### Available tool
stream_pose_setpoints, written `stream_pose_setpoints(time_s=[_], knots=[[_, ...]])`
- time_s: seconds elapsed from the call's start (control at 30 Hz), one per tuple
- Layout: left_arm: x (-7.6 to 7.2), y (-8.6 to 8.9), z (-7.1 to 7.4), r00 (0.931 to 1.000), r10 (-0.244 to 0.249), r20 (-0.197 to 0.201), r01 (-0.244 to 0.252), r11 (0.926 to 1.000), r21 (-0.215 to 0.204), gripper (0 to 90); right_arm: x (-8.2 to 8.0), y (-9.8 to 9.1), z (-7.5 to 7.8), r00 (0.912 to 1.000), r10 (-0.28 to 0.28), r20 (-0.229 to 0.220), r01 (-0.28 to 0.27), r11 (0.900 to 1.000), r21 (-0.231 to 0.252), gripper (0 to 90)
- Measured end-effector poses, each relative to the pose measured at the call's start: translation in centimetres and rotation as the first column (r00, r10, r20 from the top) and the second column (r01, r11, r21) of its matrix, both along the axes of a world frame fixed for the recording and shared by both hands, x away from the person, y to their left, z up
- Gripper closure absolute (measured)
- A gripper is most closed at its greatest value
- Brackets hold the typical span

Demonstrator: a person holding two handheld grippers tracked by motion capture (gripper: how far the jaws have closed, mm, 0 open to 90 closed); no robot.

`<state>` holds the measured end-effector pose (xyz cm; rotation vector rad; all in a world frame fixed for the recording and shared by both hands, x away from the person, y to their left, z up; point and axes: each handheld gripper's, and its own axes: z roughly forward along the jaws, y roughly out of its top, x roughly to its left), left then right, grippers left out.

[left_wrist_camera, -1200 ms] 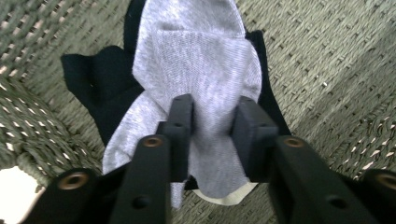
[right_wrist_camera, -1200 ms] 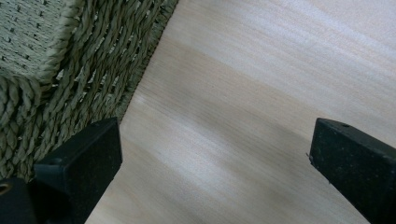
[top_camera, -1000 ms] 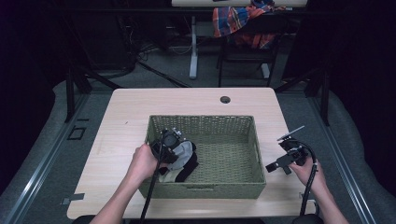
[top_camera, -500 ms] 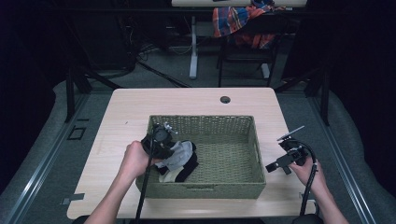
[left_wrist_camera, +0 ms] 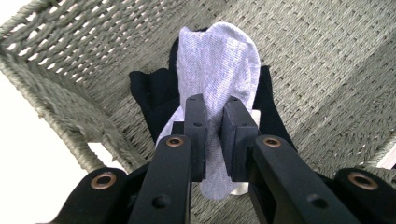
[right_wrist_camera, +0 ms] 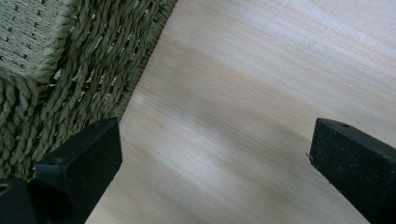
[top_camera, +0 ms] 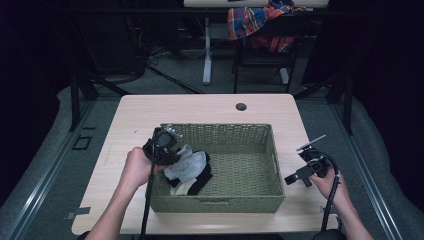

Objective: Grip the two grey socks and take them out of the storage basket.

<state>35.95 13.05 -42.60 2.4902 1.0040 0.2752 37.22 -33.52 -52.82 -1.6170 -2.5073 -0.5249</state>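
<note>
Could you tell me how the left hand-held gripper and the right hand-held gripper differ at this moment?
The left hand-held gripper is shut on a grey sock; the right hand-held gripper stands wide open with nothing between its jaws. The left one is over the woven basket, above a dark sock; the right one is outside the basket, over the bare table. Both have black jaws, and each is held in one hand.
</note>
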Motion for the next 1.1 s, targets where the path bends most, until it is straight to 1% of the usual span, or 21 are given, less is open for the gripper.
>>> stream_pose_setpoints(time_s=[0.23,0.27,0.33,0.43,0.6,0.63,0.67,0.73,0.8,0.87,0.9,0.97,1.0,1.03,1.07,1.1], knots=[[0.0,0.6,0.9,0.9999,0.007,0.014,-0.007,0.9999,-0.015,82.3,0.0,0.0,0.0,1.0,-0.002,0.001,0.002,1.0,0.0,2.3],[0.0,0.7,1.1,0.9998,0.008,0.017,-0.008,0.9998,-0.021,82.3,-0.1,0.1,-0.1,0.9999,-0.011,0.006,0.011,0.9999,0.006,2.3],[-0.1,1.0,1.5,0.9996,0.014,0.027,-0.013,0.9996,-0.027,82.3,0.0,0.0,0.0,1.0,0.003,-0.002,-0.003,1.0,-0.004,2.3],[-0.1,1.5,1.9,0.999,0.025,0.037,-0.024,0.999,-0.036,82.4,0.0,0.0,0.0,1.0,-0.005,0.001,0.005,1.0,0.002,2.3],[-0.1,2.6,2.7,0.9969,0.053,0.059,-0.05,0.9975,-0.05,82.4,0.0,0.0,0.0,1.0,-0.002,-0.004,0.002,1.0,0.008,2.3],[-0.2,2.8,2.8,0.9963,0.06,0.062,-0.056,0.9967,-0.059,82.4,0.0,0.0,0.0,1.0,-0.002,-0.003,0.002,1.0,0.009,2.3],[-0.2,3.1,3.0,0.9963,0.062,0.06,-0.058,0.9966,-0.058,82.4,0.0,0.0,0.0,1.0,-0.002,-0.003,0.002,1.0,0.009,2.3],[-0.2,3.6,3.3,0.9949,0.075,0.068,-0.07,0.9951,-0.07,82.4,0.0,0.0,0.0,1.0,-0.003,0.0,0.003,1.0,0.0,2.3],[-0.3,4.1,3.6,0.9936,0.086,0.074,-0.08,0.9939,-0.076,82.4,0.0,0.0,0.0,1.0,0.0,-0.001,0.0,1.0,-0.002,2.3],[-0.3,4.6,3.8,0.9922,0.098,0.077,-0.092,0.9927,-0.078,82.4,0.0,0.0,0.0,1.0,0.0,-0.002,0.0,1.0,0.006,2.3],[-0.3,4.9,3.9,0.9909,0.107,0.081,-0.1,0.9916,-0.082,82.4,0.0,-0.1,0.0,1.0,0.0,0.001,0.0,1.0,-0.004,2.3],[-0.3,5.4,4.0,0.9891,0.121,0.083,-0.114,0.9897,-0.087,82.4,0.0,0.0,0.0,1.0,-0.001,0.003,0.001,1.0,-0.004,2.3],[-0.3,5.7,4.1,0.9882,0.128,0.085,-0.12,0.989,-0.086,82.4,-0.2,0.1,-0.1,0.9996,-0.023,0.017,0.023,0.9997,0.004,2.3],[-0.4,5.9,4.2,0.9862,0.137,0.093,-0.13,0.9879,-0.085,82.4,-0.2,0.1,-0.1,0.9996,-0.024,0.017,0.024,0.9997,0.005,2.3],[-0.4,6.2,4.3,0.9848,0.145,0.095,-0.137,0.9868,-0.086,82.4,-0.1,0.0,-0.1,0.9998,-0.016,0.012,0.015,0.9999,0.006,2.3],[-0.4,6.6,4.4,0.9838,0.152,0.095,-0.144,0.9859,-0.084,82.4,0.0,0.0,0.0,1.0,-0.001,0.003,0.001,1.0,-0.004,2.3]])
